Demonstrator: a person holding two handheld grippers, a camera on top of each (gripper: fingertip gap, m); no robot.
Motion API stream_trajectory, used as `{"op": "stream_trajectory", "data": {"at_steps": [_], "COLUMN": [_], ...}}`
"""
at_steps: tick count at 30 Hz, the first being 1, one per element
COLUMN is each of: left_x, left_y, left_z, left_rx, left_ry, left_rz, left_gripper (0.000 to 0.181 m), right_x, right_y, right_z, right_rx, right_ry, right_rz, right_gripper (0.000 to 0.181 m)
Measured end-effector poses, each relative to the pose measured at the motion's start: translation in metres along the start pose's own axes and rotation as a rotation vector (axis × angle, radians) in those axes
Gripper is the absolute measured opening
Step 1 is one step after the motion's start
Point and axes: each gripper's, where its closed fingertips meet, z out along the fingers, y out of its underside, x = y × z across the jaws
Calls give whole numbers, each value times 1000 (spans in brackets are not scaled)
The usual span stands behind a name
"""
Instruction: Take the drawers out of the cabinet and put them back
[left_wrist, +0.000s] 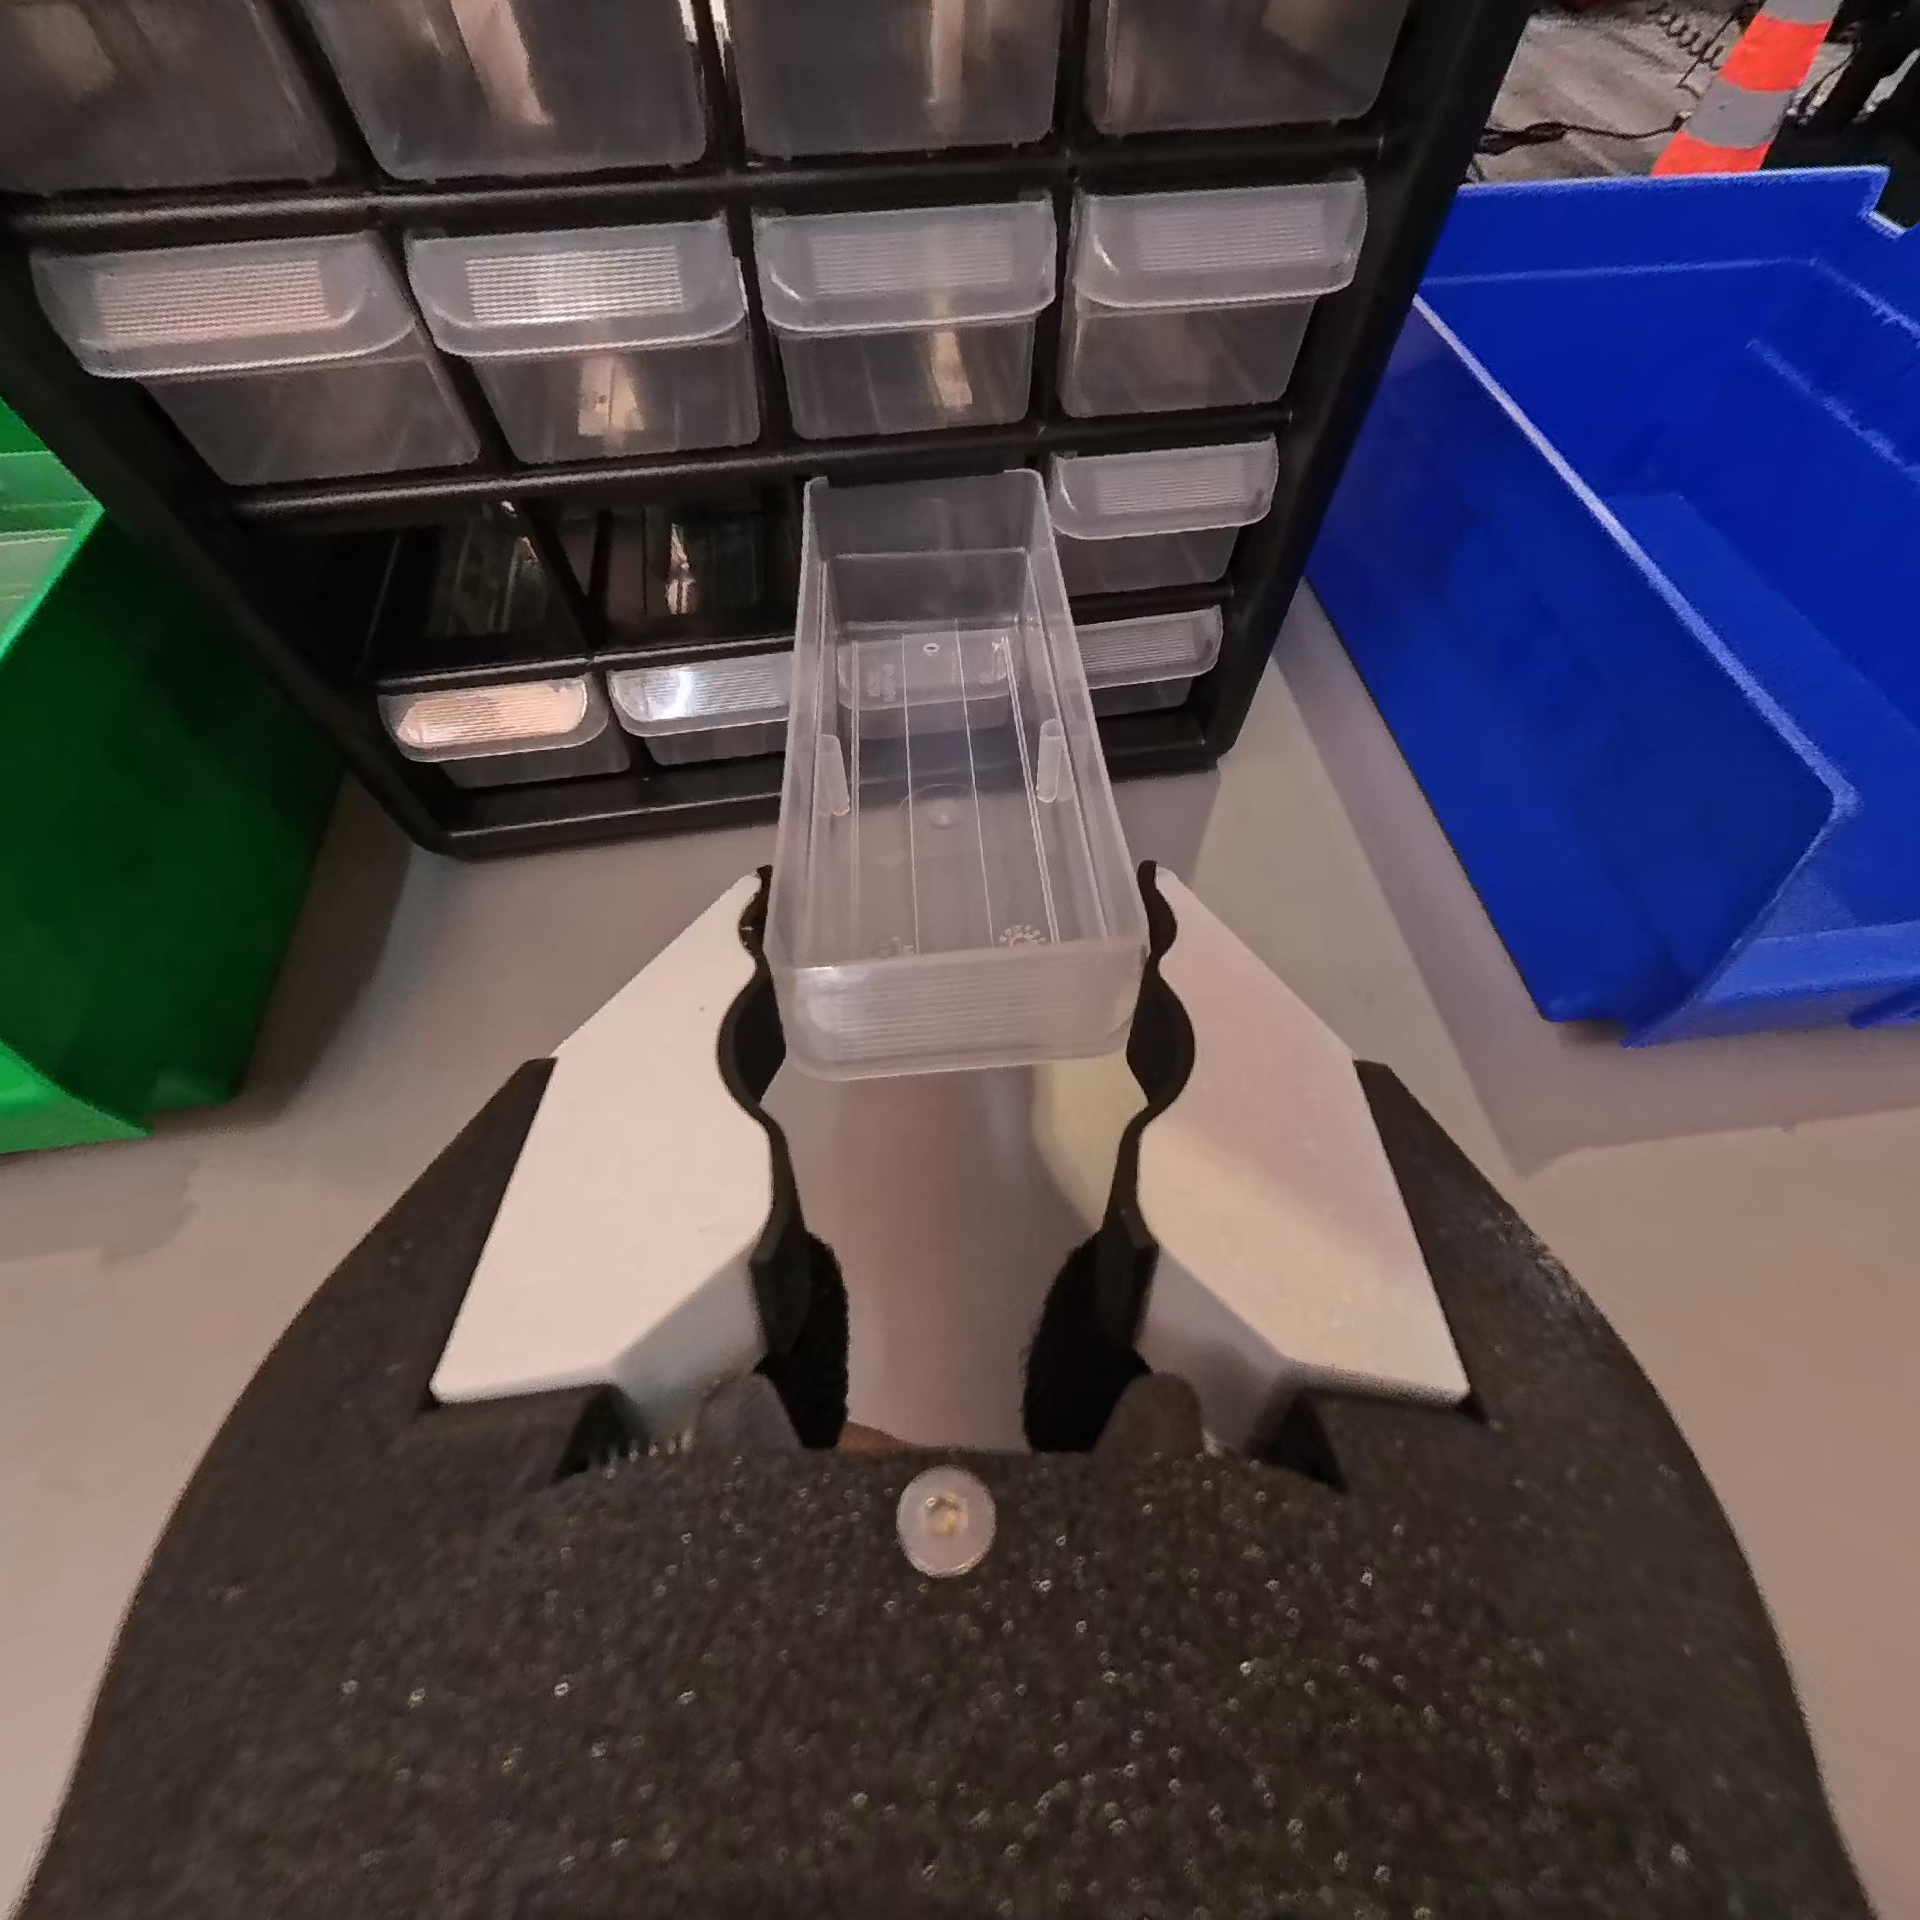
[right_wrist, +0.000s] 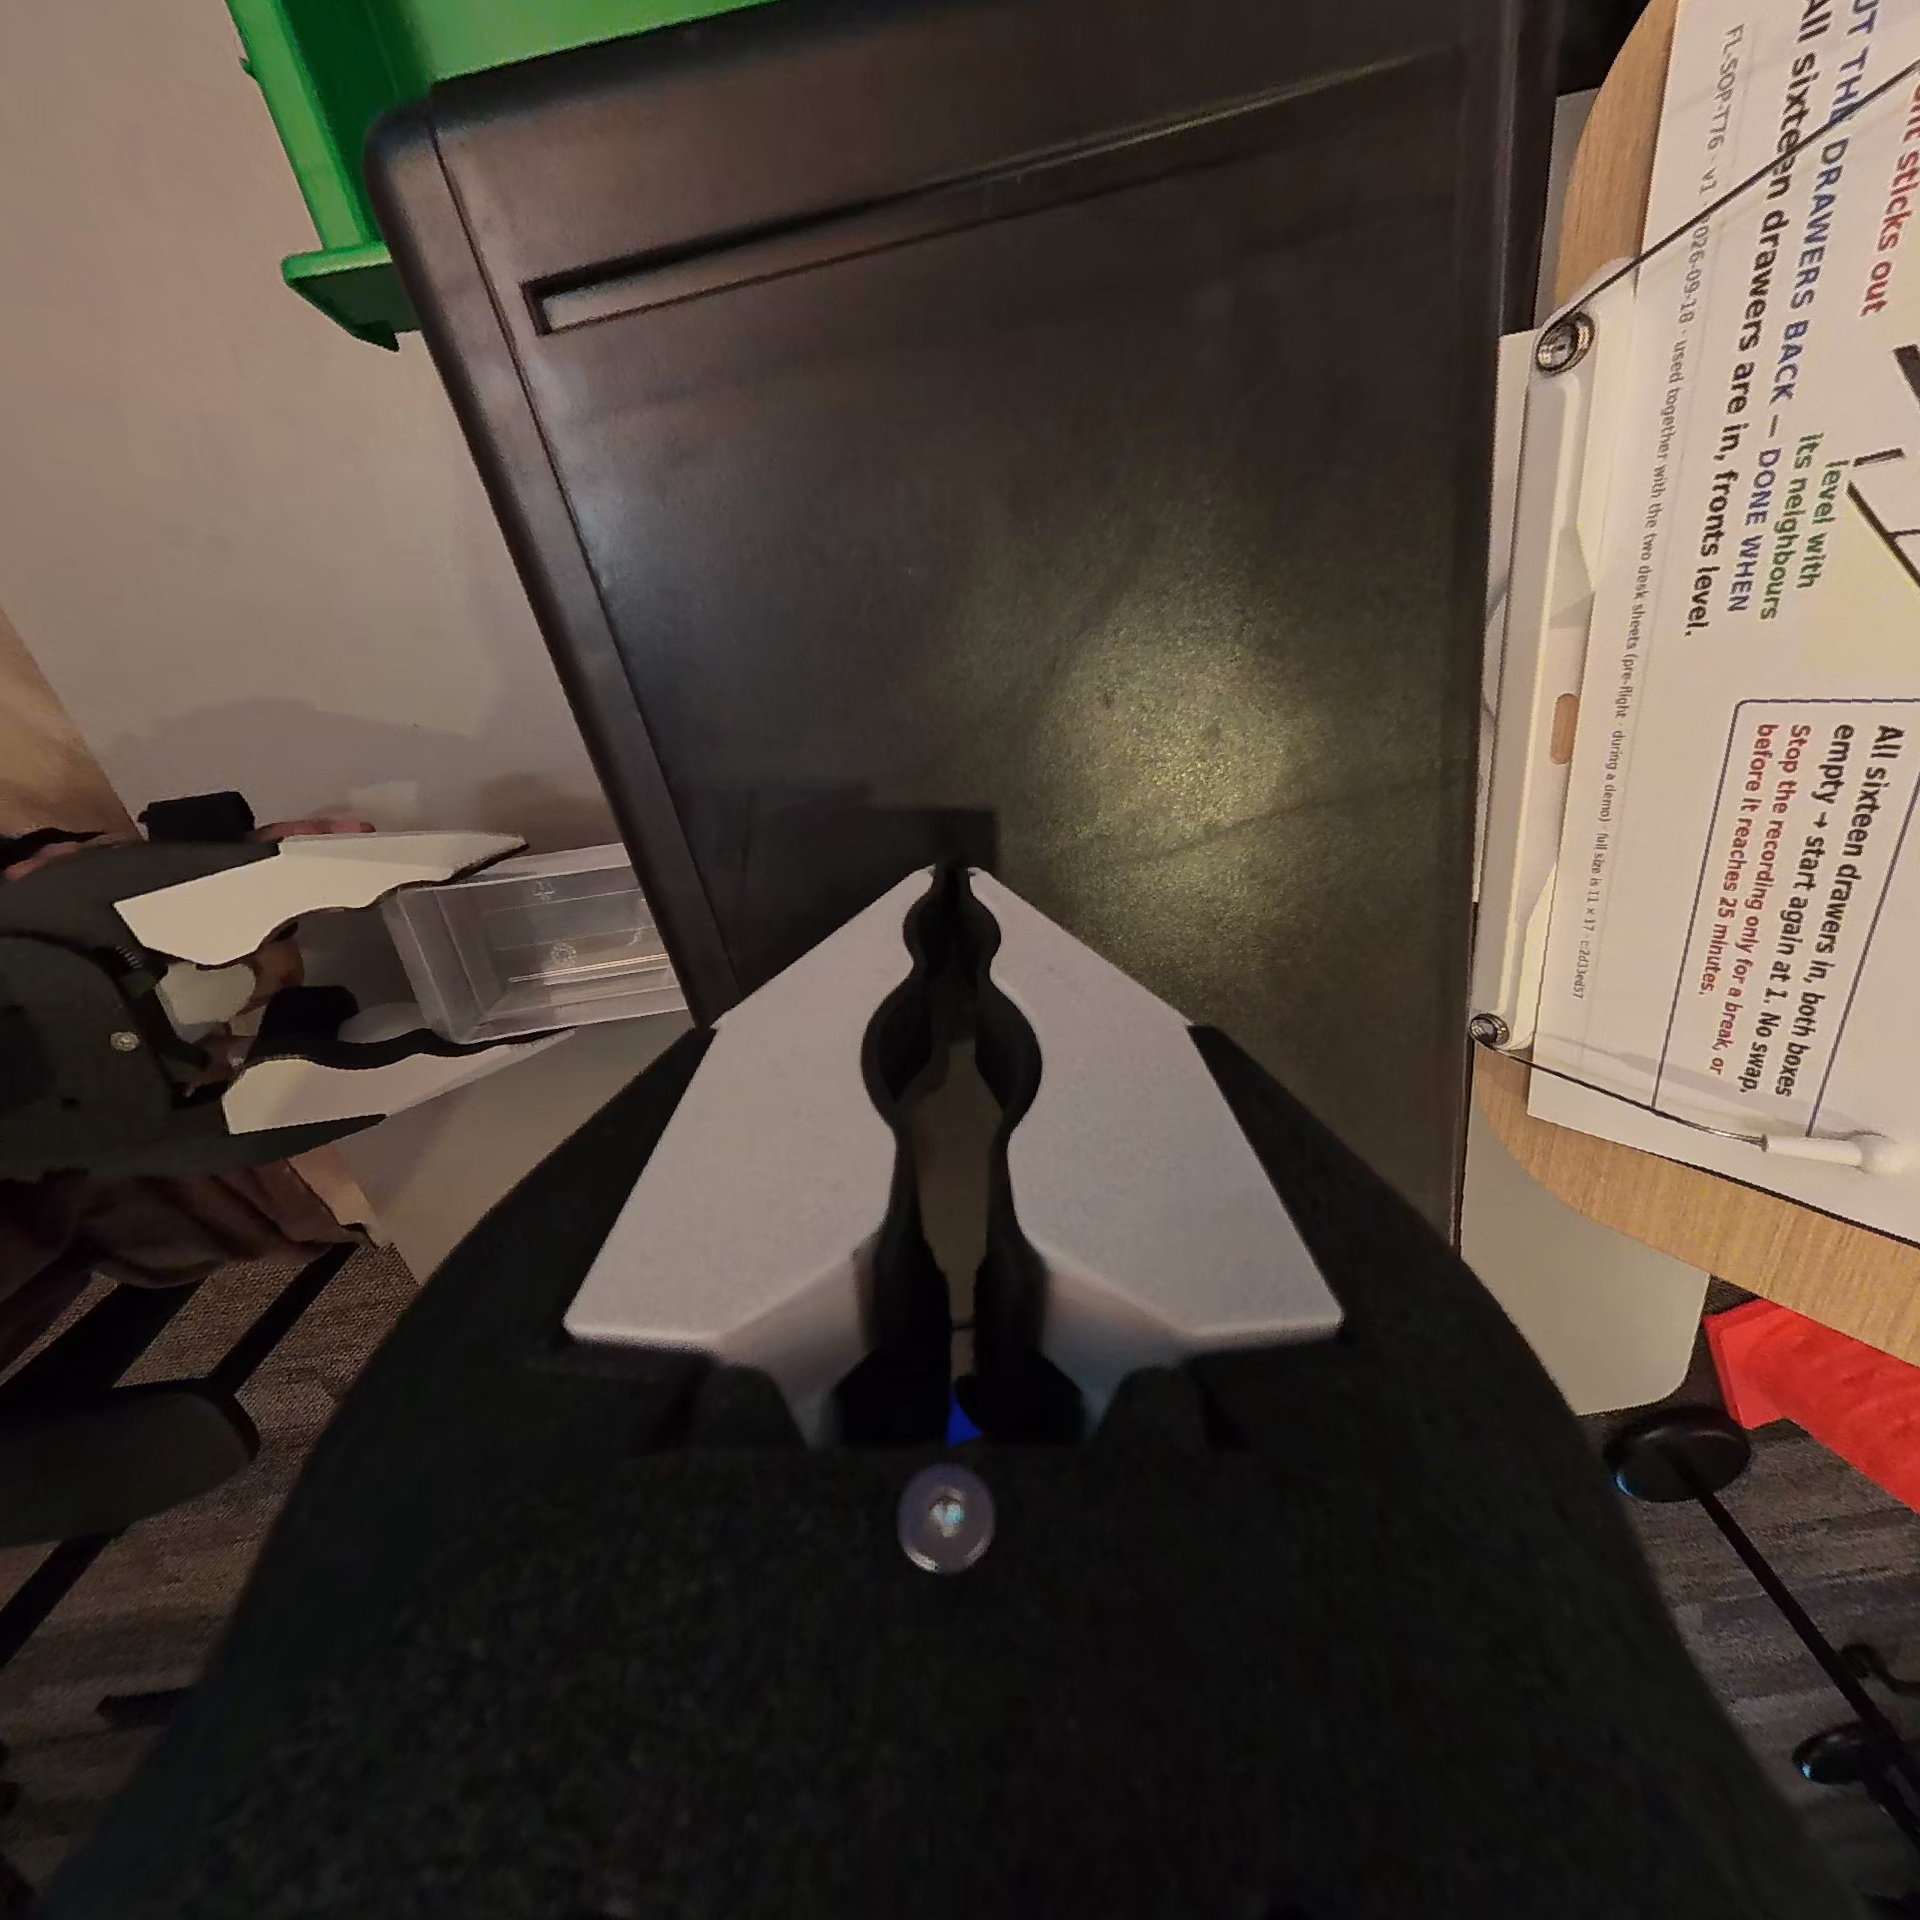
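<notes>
Gripping the front end of a clear, long rectangular plastic drawer (left_wrist: 951, 831), the left gripper (left_wrist: 954, 940) had its white fingers with black wavy pads (left_wrist: 750, 997) pressed against the drawer's two side walls near the ribbed handle lip. The drawer was empty and stuck out level from the third row of the black plastic multi-drawer cabinet (left_wrist: 1309, 436), its rear end still inside the slot third from the left. Two slots to the left of it in that row stood empty, while the slot to its right held a clear drawer. The rows above and below held clear drawers as well. A green plastic bin (left_wrist: 114, 831) sat on the pale grey tabletop (left_wrist: 1351, 1091) to the left of the cabinet, and a blue plastic bin (left_wrist: 1621, 644) sat to the right. Beyond the blue bin, an orange cone with a grey band (left_wrist: 1735, 94) stood in the background.

In the right wrist view, the right gripper (right_wrist: 951, 883) had its jaws pressed together on nothing, the tips just at the smooth black side panel of the cabinet (right_wrist: 987, 499). Off to the left, the left gripper (right_wrist: 447, 945) showed again, pinching the clear drawer (right_wrist: 540, 956). To the right, a white printed sheet (right_wrist: 1745, 644) lay on a light wooden board (right_wrist: 1558, 1184).
</notes>
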Motion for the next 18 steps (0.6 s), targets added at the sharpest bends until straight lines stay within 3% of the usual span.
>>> {"op": "stream_trajectory", "data": {"at_steps": [8,18], "left_x": [4,-4], "left_y": [-2,-21], "left_z": [12,59], "left_rx": [44,69], "left_ry": [-54,-82], "left_rz": [18,-21], "left_gripper": [66,66], "right_x": [0,0], "right_y": [0,0], "right_z": [0,0], "right_rx": [8,8], "right_ry": [0,-8], "right_rz": [4,8], "right_gripper": [0,0]}}
